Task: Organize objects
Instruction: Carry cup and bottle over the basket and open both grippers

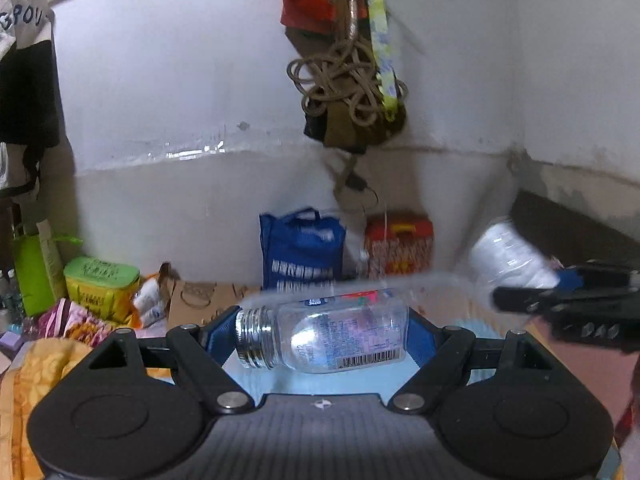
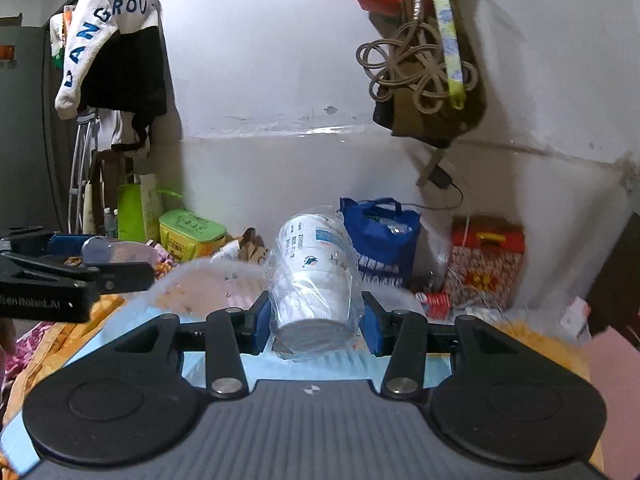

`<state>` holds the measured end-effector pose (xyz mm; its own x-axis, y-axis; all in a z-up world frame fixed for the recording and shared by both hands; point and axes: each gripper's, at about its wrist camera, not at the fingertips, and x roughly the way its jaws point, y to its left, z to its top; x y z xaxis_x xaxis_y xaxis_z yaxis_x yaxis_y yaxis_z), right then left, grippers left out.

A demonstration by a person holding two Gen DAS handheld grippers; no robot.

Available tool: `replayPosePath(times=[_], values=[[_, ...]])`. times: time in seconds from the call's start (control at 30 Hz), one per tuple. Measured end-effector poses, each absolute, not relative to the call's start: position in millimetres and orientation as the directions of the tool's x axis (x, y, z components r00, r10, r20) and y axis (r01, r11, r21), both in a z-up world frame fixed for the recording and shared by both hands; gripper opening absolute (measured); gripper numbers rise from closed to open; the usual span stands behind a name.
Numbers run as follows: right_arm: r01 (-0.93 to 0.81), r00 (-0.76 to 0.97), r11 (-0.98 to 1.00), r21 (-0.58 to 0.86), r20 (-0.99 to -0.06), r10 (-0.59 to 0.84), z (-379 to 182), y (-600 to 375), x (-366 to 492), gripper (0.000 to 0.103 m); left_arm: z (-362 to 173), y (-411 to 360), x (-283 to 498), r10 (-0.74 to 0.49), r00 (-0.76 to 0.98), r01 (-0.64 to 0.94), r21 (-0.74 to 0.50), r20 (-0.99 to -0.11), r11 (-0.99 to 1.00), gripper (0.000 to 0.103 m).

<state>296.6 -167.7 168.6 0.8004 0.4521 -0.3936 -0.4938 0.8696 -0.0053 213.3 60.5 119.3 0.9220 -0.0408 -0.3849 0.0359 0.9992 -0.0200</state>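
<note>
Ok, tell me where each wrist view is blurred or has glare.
Left wrist view: the right gripper and its cup stack are motion-smeared; the held glass jar is sharper, with glare on its body. Right wrist view: the wrapped cup stack is fairly sharp; the left gripper is slightly soft.

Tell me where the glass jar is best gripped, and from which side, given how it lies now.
The jar lies sideways across the left gripper, threaded mouth to the left, base right. Best hold is probably end to end, as now: fingers on mouth rim and base, coming from behind. The smooth round wall would likely roll or slip.
</note>
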Motion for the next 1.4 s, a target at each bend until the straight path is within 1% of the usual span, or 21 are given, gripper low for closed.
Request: replayPosePath(times=[0.1,0.2,0.27,0.33,0.37,0.47,0.5,0.57,0.67,0.73,0.8,0.87,0.93,1.0,1.03,1.07,1.13,1.17,1.2,1.27,1.4], values=[[-0.499,0.789,0.864,0.065,-0.377,0.485,159.0,-171.3,304.7,0.049,115.6,60.8,227.6,-0.016,0.925,0.009,-0.019,-0.379,1.0,0.085],[-0.495,0.79,0.865,0.084,-0.371,0.488,144.0,-179.7,302.4,0.049,106.2,65.9,228.2,-0.013,0.918,-0.001,-0.035,-0.397,0.999,0.085],[-0.488,0.777,0.866,0.106,-0.399,0.487,137.3,-182.9,305.5,0.049,101.2,65.4,232.3,0.007,0.911,-0.016,-0.018,-0.412,1.0,0.085],[-0.476,0.775,0.873,0.105,-0.419,0.473,138.5,-182.8,310.0,0.049,100.1,63.1,239.4,0.015,0.907,-0.023,-0.014,-0.422,1.0,0.085],[-0.477,0.773,0.874,0.096,-0.428,0.469,139.8,-181.8,310.8,0.049,101.0,58.2,246.3,0.02,0.901,-0.018,0.009,-0.434,1.0,0.085],[-0.472,0.782,0.881,0.0,-0.461,0.419,142.8,-169.6,318.4,0.049,104.8,45.1,265.2,0.038,0.887,-0.006,0.07,-0.46,0.998,0.085],[-0.478,0.772,0.878,-0.008,-0.481,0.415,142.2,-167.3,322.5,0.049,104.8,43.9,271.0,0.04,0.88,-0.007,0.073,-0.473,0.997,0.085],[-0.485,0.744,0.874,0.008,-0.521,0.418,138.6,-167.1,330.8,0.049,101.8,48.8,280.7,0.035,0.868,-0.016,0.043,-0.496,0.999,0.085],[-0.481,0.719,0.875,0.051,-0.549,0.427,130.5,-173.3,334.7,0.049,86.1,58.5,287.8,0.029,0.836,-0.031,0.007,-0.548,1.0,0.085],[-0.484,0.705,0.873,0.057,-0.565,0.428,124.6,-174.7,335.2,0.049,75.9,66.4,287.6,-0.003,0.826,-0.029,-0.047,-0.564,0.998,0.085],[-0.482,0.694,0.873,0.071,-0.577,0.43,120.4,-175.5,337.3,0.049,71.5,64.3,291.4,0.001,0.813,-0.02,-0.027,-0.582,0.999,0.085],[-0.493,0.684,0.868,0.065,-0.587,0.432,118.8,-173.2,337.9,0.05,72.1,63.7,288.2,-0.005,0.825,-0.014,-0.029,-0.565,0.999,0.086],[-0.497,0.684,0.866,0.061,-0.586,0.433,119.1,-171.7,337.4,0.053,74.8,61.7,286.1,-0.014,0.839,-0.003,-0.03,-0.543,1.0,0.086],[-0.488,0.712,0.871,0.064,-0.549,0.439,122.0,-173.9,333.5,0.07,76.9,60.2,284.2,-0.001,0.846,-0.017,-0.028,-0.534,0.999,0.086],[-0.483,0.724,0.873,0.065,-0.532,0.44,124.2,-175.2,331.9,0.086,77.4,59.2,284.1,-0.004,0.846,-0.014,-0.029,-0.534,0.999,0.086],[-0.478,0.737,0.876,0.061,-0.515,0.437,126.6,-176.4,329.1,0.096,77.2,58.2,283.6,-0.007,0.848,-0.008,-0.026,-0.53,1.0,0.086],[-0.469,0.768,0.882,0.05,-0.469,0.435,132.9,-180.0,321.2,0.1,77.2,57.2,279.3,0.005,0.861,-0.01,-0.007,-0.508,1.0,0.091],[-0.47,0.776,0.881,0.055,-0.45,0.442,135.9,-182.2,318.2,0.103,77.5,56.3,275.8,0.024,0.871,-0.02,0.013,-0.491,1.0,0.099],[-0.468,0.779,0.881,0.069,-0.439,0.448,138.8,-185.2,316.1,0.103,78.5,54.8,274.2,0.041,0.878,-0.032,0.027,-0.477,0.999,0.102],[-0.459,0.781,0.883,0.099,-0.429,0.454,142.5,-190.2,312.9,0.103,81.7,52.2,267.9,0.056,0.892,-0.039,0.047,-0.448,0.998,0.103],[-0.458,0.789,0.88,0.127,-0.398,0.468,146.2,-197.7,299.8,0.103,89.2,45.7,255.8,0.065,0.902,-0.033,0.084,-0.426,0.996,0.103]])
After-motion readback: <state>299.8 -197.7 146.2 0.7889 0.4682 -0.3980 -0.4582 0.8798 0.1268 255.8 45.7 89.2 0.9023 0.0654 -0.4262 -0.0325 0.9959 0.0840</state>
